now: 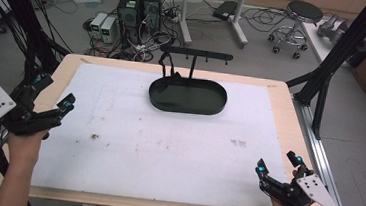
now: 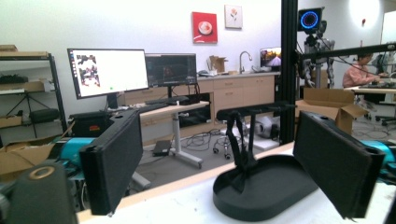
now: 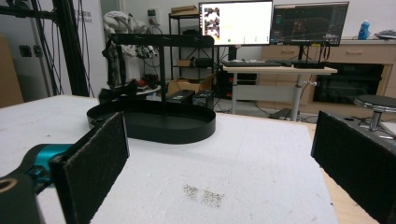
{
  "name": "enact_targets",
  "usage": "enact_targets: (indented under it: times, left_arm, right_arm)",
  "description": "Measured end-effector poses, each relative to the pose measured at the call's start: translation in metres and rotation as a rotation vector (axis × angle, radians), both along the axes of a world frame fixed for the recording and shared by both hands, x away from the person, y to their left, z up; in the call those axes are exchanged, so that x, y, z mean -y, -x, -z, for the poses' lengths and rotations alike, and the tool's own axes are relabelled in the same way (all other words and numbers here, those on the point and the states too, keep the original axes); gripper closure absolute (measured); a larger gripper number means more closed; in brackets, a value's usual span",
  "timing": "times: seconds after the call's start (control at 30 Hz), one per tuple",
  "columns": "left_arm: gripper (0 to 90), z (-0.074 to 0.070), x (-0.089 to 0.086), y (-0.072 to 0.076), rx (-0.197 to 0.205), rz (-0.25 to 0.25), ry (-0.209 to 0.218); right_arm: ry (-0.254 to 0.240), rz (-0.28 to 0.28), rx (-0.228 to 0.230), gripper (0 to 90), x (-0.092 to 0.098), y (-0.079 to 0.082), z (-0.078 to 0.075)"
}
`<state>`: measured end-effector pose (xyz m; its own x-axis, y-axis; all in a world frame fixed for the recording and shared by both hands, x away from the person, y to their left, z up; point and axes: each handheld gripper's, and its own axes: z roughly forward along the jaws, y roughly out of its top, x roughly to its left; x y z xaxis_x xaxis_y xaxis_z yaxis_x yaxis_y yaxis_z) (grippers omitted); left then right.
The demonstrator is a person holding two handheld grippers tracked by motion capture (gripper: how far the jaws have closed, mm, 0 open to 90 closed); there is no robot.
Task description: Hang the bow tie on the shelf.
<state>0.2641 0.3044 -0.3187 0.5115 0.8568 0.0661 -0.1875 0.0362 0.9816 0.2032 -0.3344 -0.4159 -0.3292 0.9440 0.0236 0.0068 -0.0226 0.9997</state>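
Wooden table [image 1: 282, 94] under white mat [image 1: 118, 127]; black oval tray stand [image 1: 187, 96] on mat.

Grey floor [image 1: 255, 59] strewn with cables, round stool [image 1: 303, 13], two monitors [image 2: 108, 71] on desk, white walls [image 2: 140, 23]

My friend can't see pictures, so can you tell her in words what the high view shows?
A black oval tray with a stand and hook bar rising from it sits at the far side of a white-covered table. A person's two hands hold black grippers, both open and empty: the left gripper at the table's left edge, the right gripper near its right corner.
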Motion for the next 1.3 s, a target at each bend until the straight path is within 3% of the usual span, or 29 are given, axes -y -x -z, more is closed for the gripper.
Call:
enact_targets:
  times: [0.13,0.2,0.43,0.67,0.8,1.3]
  left_arm:
    - [13.1,0.008,-0.002,0.011,-0.058,0.029,-0.007]
    - [12.4,0.015,-0.002,0.017,-0.105,0.007,-0.029]
    - [12.9,0.052,-0.011,0.043,-0.05,-0.122,-0.027]
    - [12.7,0.083,-0.023,0.061,-0.054,-0.174,-0.018]
    - [12.7,0.092,-0.031,0.063,-0.066,-0.185,0.02]
    - [12.7,0.1,-0.034,0.051,-0.123,-0.161,0.059]
  right_arm:
    - [0.0,0.004,-0.009,3.1,0.001,-0.001,0.002]
    - [-0.001,0.007,-0.013,3.1,0.001,-0.001,0.002]
    - [-0.021,-0.001,-0.033,3.1,0.003,-0.002,0.001]
    - [-0.028,-0.001,-0.069,3.1,0.003,-0.004,0.005]
    - [-0.021,0.011,-0.073,3.1,0.003,-0.004,0.006]
    - [-0.013,0.008,-0.052,3.1,0.0,-0.003,0.009]
